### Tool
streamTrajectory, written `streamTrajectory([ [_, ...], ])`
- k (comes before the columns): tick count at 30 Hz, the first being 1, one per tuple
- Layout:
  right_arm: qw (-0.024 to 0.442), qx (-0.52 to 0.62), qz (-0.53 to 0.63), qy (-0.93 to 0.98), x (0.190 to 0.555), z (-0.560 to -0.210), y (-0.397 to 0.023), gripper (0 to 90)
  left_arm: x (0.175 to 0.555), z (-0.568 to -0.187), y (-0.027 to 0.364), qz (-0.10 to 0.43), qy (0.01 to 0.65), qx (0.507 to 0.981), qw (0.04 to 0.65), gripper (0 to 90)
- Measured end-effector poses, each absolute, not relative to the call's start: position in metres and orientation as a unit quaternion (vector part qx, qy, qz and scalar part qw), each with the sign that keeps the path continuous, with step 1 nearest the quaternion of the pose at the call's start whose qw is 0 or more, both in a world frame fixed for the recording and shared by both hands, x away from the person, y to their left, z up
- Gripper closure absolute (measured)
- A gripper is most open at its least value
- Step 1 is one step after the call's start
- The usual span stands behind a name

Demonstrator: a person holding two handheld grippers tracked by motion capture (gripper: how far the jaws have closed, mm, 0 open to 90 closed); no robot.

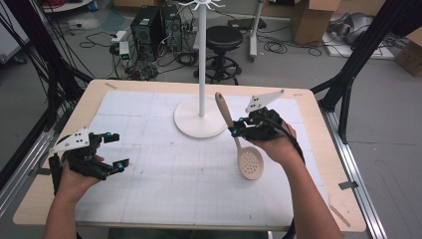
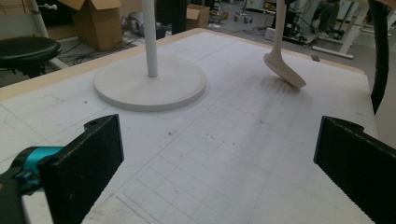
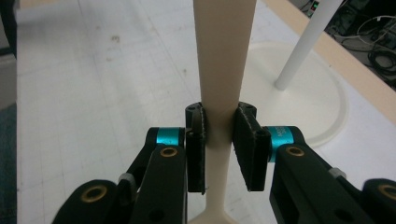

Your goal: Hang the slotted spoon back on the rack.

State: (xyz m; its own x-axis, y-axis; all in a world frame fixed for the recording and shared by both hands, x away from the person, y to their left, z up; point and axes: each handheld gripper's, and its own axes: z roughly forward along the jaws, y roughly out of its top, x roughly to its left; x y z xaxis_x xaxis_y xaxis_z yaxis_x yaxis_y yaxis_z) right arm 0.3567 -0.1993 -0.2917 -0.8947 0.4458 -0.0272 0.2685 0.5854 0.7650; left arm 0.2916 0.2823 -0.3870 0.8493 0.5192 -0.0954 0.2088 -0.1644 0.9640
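Observation:
A beige slotted spoon [image 1: 238, 142] hangs above the white mat with its handle up and its perforated bowl [image 1: 250, 164] down. My right gripper [image 1: 237, 128] is shut on its handle [image 3: 220, 93], the pads pressing on both sides. A white stand with a round base [image 1: 198, 121] and a tall pole [image 1: 202, 55] rises just left of the spoon. At the table's left, my left gripper [image 1: 116, 150] rests open with nothing between its black jaws. In the left gripper view the spoon's bowl [image 2: 285, 70] hovers at the far right, near the stand's base [image 2: 149, 86].
The wooden table [image 1: 318, 129] carries a white gridded mat [image 1: 174, 174]. A black stool [image 1: 224, 40], computer towers [image 1: 149, 25], cables and cardboard boxes [image 1: 311, 17] stand on the floor behind. A black frame leg [image 1: 356, 64] rises at the right.

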Motion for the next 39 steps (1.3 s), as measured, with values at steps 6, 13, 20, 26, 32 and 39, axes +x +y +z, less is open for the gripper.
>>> streamTrajectory([
  [6,0.110,0.208,0.424,0.875,0.369,-0.273,-0.199,75.4,0.292,-0.387,0.283,0.130,0.241,0.750,0.602,2.1],
  [13,0.116,0.203,0.443,0.865,0.384,-0.248,-0.196,75.4,0.291,-0.387,0.285,0.130,0.242,0.748,0.604,2.1],
  [20,0.112,0.205,0.456,0.859,0.400,-0.227,-0.193,75.4,0.291,-0.387,0.284,0.129,0.240,0.750,0.602,2.1],
  [26,0.107,0.200,0.464,0.856,0.414,-0.213,-0.189,75.4,0.293,-0.390,0.286,0.128,0.245,0.751,0.599,2.1],
  [32,0.109,0.205,0.471,0.851,0.424,-0.205,-0.191,75.4,0.292,-0.390,0.285,0.128,0.246,0.750,0.601,2.1],
  [39,0.120,0.215,0.482,0.841,0.441,-0.192,-0.198,75.3,0.292,-0.390,0.284,0.126,0.245,0.753,0.598,2.1],
])
